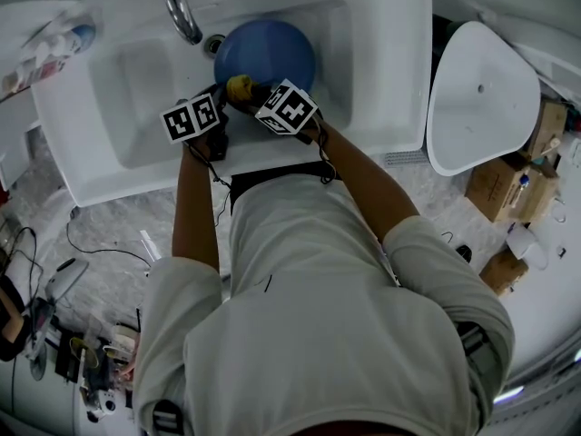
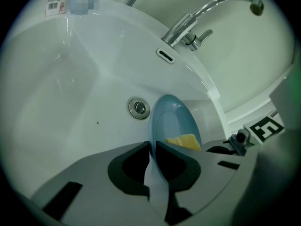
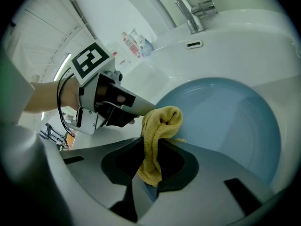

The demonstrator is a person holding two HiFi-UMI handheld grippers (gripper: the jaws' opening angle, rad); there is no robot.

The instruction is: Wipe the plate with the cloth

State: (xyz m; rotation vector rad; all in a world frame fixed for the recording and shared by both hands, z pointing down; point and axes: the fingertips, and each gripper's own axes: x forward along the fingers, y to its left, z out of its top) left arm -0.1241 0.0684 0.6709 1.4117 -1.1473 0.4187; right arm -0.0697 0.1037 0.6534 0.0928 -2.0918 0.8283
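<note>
A blue plate stands tilted in the white sink basin. My left gripper is shut on the plate's near rim, holding it on edge. A yellow cloth is bunched between the jaws of my right gripper, which is shut on it. The cloth rests against the plate's inner face near its lower edge, beside the left gripper. From the head view, both grippers meet at the plate's near rim, the left gripper touching the right gripper, with the cloth between them.
A chrome tap rises behind the basin, with a drain and overflow slot below it. Bottles stand on the sink's left rim. A white basin-shaped object and cardboard boxes lie to the right.
</note>
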